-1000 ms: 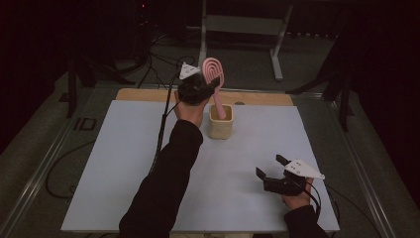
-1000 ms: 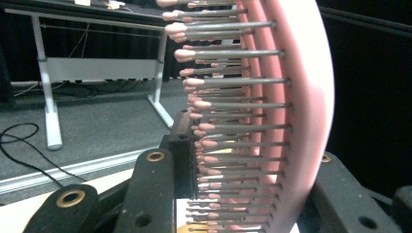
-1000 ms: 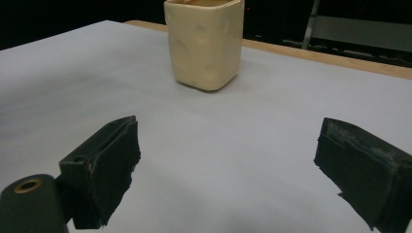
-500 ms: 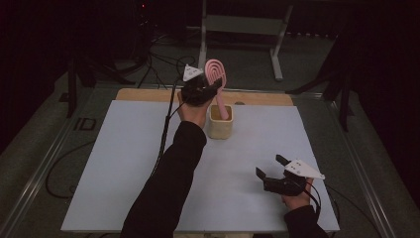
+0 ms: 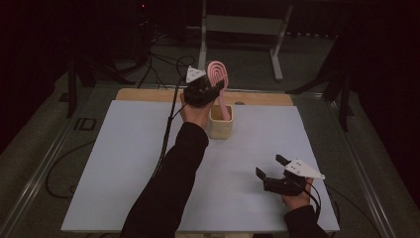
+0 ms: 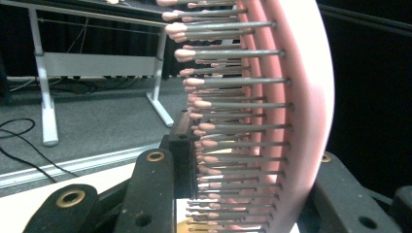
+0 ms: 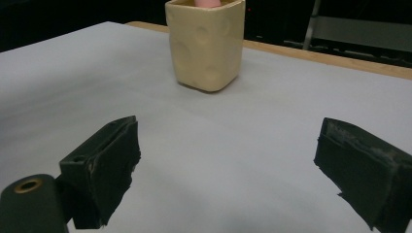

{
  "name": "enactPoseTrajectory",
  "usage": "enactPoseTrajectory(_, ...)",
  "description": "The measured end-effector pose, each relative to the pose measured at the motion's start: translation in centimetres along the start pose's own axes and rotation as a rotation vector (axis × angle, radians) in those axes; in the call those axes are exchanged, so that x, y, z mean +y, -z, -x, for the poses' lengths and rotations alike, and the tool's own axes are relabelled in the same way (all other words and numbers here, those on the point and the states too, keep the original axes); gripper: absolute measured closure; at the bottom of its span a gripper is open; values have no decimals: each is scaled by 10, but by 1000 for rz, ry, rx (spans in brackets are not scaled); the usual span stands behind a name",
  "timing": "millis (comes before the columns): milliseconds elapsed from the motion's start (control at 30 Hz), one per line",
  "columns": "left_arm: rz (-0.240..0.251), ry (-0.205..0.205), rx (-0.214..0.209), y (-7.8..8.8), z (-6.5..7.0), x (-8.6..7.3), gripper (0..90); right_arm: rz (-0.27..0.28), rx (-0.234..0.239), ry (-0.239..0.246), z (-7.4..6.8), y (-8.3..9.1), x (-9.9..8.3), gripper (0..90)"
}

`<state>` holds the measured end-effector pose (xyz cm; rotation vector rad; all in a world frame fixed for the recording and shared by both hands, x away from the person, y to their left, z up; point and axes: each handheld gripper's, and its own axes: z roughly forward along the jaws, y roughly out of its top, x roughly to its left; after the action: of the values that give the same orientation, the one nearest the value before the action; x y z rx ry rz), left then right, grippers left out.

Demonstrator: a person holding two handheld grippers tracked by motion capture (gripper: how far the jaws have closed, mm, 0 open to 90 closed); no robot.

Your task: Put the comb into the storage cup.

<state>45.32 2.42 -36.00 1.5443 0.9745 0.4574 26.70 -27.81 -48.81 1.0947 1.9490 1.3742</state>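
My left gripper point(image 5: 210, 91) clamps the light, stiff hairbrush point(image 5: 218, 74) across its bristles; its handle sits in the cup point(image 5: 220, 130). Right gripper point(image 5: 272, 171) is released.

Pink hairbrush point(image 5: 218, 79), oval paddle head with grey metal pins tipped in pink point(image 6: 228, 104). Stands nearly upright, head up and leaning slightly away, handle end down inside the cup point(image 5: 221, 129). Head is clamped in the left gripper point(image 5: 210, 91), pins face one side in the left gripper view. Cup is cream ceramic, squarish with rounded corners and shallow dimples point(image 7: 206, 46), upright on the white surface point(image 5: 124, 148), near its far edge.
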Motion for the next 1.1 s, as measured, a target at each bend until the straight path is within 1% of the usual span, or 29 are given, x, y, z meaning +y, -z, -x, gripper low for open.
enactPoseTrajectory(467,-13,0,0,-4,0,-5,646,0,1,0,0,0,0,88)
enactPoseTrajectory(667,-21,-9,3,-5,1,-7,646,-1,1,4,0,-1,0,88)
enactPoseTrajectory(1100,-32,-12,-5,-9,2,-11,646,-1,2,4,0,-1,0,89)
